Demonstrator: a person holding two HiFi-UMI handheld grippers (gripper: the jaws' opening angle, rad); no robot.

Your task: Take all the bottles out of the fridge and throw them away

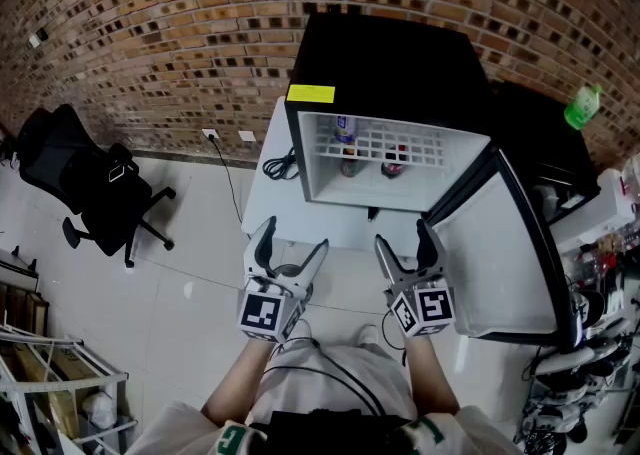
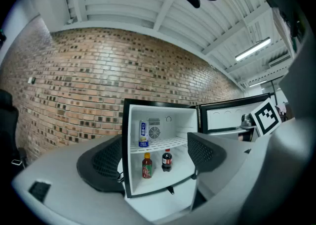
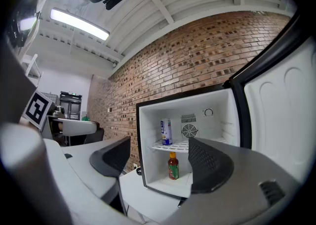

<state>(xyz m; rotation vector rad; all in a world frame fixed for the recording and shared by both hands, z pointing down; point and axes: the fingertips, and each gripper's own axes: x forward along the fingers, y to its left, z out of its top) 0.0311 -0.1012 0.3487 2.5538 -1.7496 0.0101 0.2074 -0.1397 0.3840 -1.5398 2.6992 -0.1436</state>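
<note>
A small black fridge (image 1: 390,63) stands open on a white stand, its door (image 1: 505,243) swung out to the right. On the wire shelf stands a white and blue bottle (image 2: 143,134). Below it are a red bottle with an orange cap (image 2: 147,165) and a dark cola bottle (image 2: 167,161). The red bottle (image 3: 173,166) and the white and blue bottle (image 3: 166,131) also show in the right gripper view. My left gripper (image 1: 290,253) and right gripper (image 1: 410,251) hang side by side in front of the fridge, short of it. Both are open and empty.
A black office chair (image 1: 90,183) stands at the left by the brick wall. A cable (image 1: 283,165) lies on the white stand (image 1: 275,205) beside the fridge. A green bottle (image 1: 583,107) sits on a black unit at the right, with cluttered shelving below it.
</note>
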